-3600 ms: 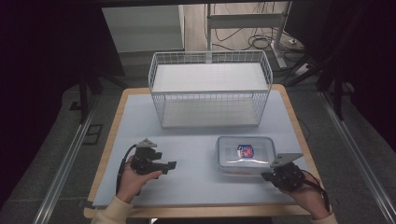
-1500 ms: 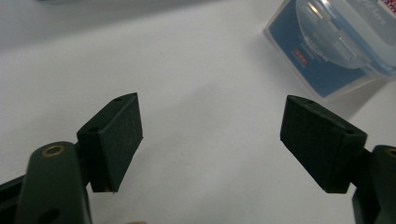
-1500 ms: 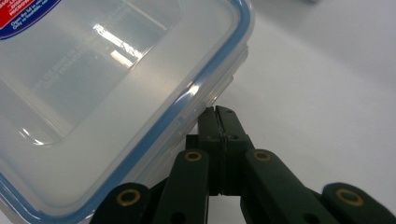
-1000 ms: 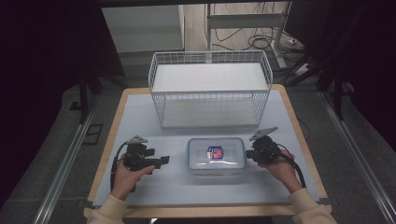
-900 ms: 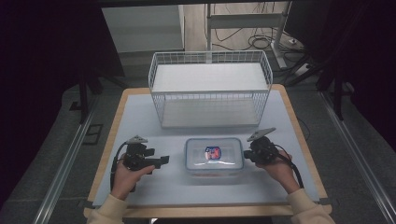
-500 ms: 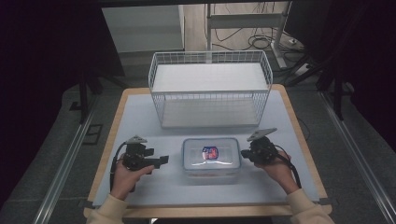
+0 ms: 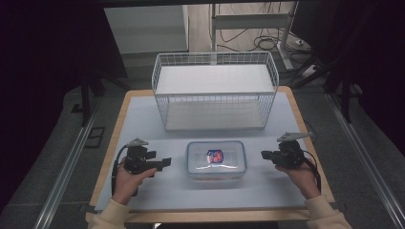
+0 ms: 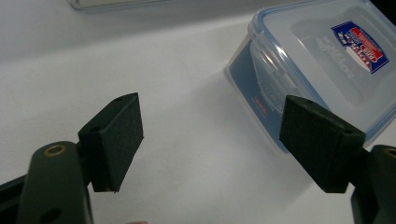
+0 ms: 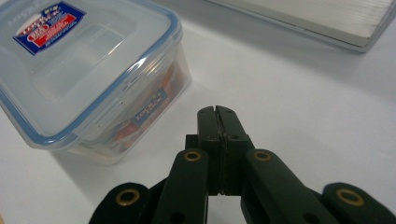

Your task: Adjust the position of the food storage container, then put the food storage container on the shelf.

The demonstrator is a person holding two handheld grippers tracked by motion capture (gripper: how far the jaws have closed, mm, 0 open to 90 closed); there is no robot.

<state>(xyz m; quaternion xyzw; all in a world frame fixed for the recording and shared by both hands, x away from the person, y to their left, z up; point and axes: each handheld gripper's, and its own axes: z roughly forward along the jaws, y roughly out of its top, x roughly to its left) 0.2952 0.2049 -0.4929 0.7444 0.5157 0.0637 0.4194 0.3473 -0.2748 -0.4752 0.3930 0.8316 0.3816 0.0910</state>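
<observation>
A clear plastic food box with a blue-rimmed lid and a red and blue label lies flat on the white table top, between both hands. My left gripper rests to its left, open, with nothing between its pads; the box lies just beyond its right jaw. My right gripper is to the right of the box, shut and empty, a short gap away from the box's end. The shut fingertips point at the bare table beside the box.
A white wire basket stands at the back of the table, its base edge close beyond the right gripper. The wooden table edge runs along the front. Metal rails lie on the floor at both sides.
The right gripper has drawn back to the right, away from the box, which stays where it was pushed near the table's middle. The left gripper has kept still.
</observation>
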